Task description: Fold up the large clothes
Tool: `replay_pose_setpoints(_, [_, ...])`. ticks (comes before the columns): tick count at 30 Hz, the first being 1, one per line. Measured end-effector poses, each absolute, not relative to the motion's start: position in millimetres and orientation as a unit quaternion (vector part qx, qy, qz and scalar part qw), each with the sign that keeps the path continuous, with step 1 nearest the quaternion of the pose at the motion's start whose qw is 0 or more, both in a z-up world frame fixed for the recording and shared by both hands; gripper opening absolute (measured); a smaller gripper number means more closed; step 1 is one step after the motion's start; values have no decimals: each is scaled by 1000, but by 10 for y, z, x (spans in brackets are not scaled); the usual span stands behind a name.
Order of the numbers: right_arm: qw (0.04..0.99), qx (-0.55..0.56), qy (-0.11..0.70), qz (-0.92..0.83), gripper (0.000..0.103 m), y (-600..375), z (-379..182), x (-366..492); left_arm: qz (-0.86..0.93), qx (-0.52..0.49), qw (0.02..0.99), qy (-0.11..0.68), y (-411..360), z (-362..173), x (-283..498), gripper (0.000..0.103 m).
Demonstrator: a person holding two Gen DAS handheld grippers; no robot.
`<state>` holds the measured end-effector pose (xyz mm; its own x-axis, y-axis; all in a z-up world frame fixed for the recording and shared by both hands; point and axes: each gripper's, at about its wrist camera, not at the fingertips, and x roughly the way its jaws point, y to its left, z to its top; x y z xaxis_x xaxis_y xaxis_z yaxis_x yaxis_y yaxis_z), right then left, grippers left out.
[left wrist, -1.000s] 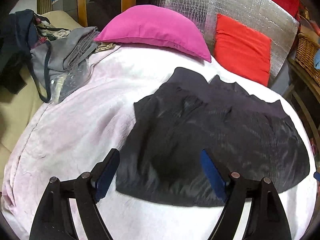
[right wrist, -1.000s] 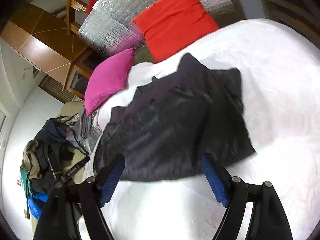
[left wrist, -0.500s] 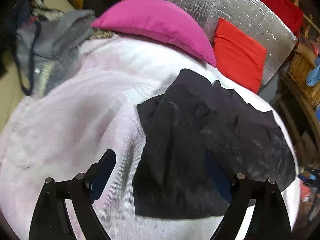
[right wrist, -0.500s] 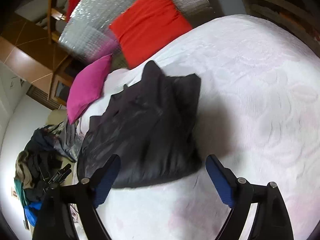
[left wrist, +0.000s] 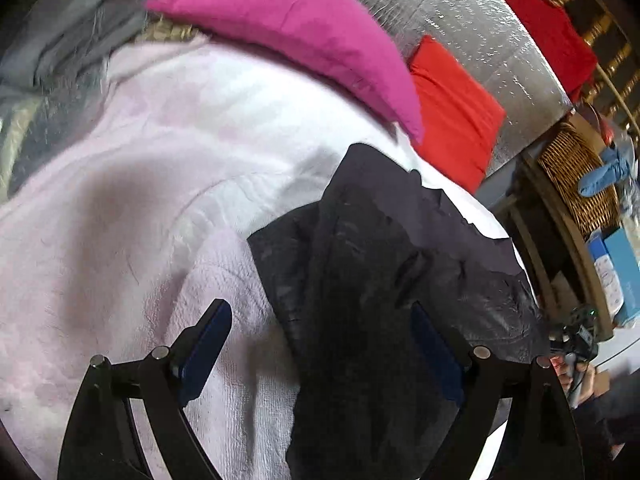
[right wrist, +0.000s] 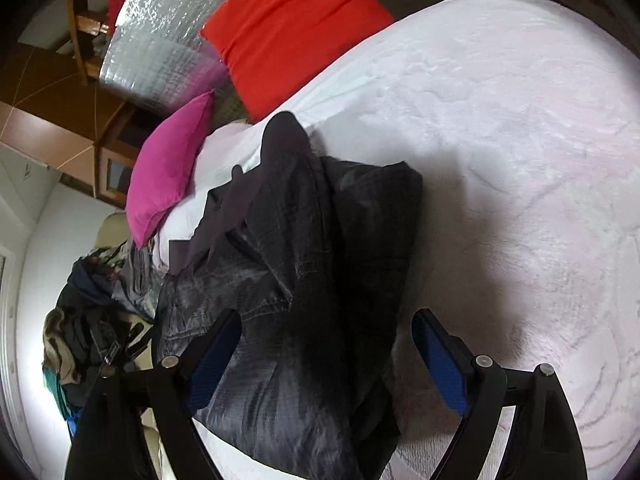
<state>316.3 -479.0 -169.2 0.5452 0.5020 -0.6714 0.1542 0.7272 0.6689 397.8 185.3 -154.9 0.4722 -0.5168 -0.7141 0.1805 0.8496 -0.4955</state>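
A black, slightly shiny garment [left wrist: 380, 300] lies partly folded on the white bedspread [left wrist: 140, 200]. My left gripper [left wrist: 318, 312] hovers low over the garment's left edge, jaws wide open, the right finger [left wrist: 436, 348] over the cloth and the left finger [left wrist: 204, 344] over the bedspread. From the other side the same garment [right wrist: 300, 280] lies under my right gripper [right wrist: 326, 316]. That gripper is also open and straddles the garment's right edge above the bedspread [right wrist: 500, 160]. Neither gripper's pads press on the cloth.
A pink pillow [left wrist: 300, 28] and a red cushion [left wrist: 452, 108] lean on a silver foil panel [left wrist: 480, 32] at the head. Grey clothes [left wrist: 60, 48] lie far left, a wicker basket [left wrist: 576, 172] stands right. A hand [left wrist: 572, 372] shows lower right. A heap of clothes [right wrist: 88, 328] lies beside the bed.
Both grippers dropped closer to the garment and spread apart, the left towards its left edge, the right towards its right edge. Their jaws opened a little wider.
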Motion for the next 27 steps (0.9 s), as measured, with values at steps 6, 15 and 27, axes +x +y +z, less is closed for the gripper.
replay_pose_setpoints(6, [799, 350, 473, 122, 89, -4747, -1752, 3239, -247, -177, 809, 504, 1598, -1804, 4077, 90])
replay_pose_setpoints(15, [797, 314, 500, 123, 86, -4641, -1790, 3447, -247, -176, 795, 525, 1442, -1934, 4205, 89])
replay_pose_setpoints(27, [811, 254, 516, 107, 38, -4465, -1717, 3534, -224, -116, 810, 529, 1137, -1888, 4241, 51])
